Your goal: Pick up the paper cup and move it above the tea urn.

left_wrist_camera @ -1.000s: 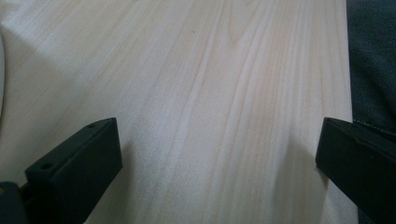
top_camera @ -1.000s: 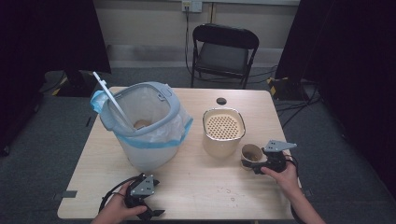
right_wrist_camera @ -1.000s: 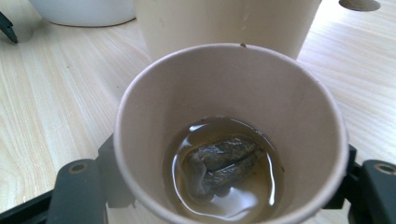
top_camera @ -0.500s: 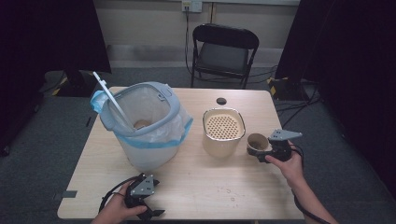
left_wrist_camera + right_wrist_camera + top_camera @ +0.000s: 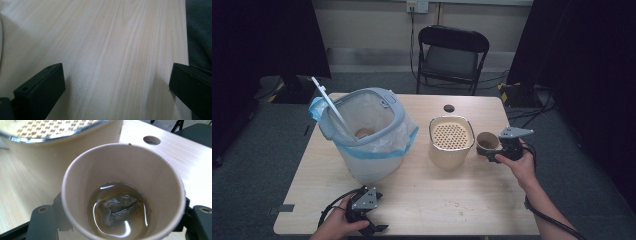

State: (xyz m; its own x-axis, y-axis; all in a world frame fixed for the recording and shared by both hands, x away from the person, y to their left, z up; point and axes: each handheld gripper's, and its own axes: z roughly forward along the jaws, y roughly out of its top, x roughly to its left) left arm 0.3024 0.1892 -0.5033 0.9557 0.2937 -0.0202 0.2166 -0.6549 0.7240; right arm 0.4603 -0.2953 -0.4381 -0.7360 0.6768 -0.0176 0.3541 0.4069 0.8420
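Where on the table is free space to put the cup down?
Bare wood lies in front of the strainer pot, between the left claw and the right claw holding the cup. The gap between bin and pot is narrow.

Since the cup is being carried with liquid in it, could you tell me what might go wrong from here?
The paper cup in the right gripper holds tea and a tea bag, tilted, so liquid may spill onto the table. Squeezing could crush its thin wall. It is close to the perforated cream container and could bump it.
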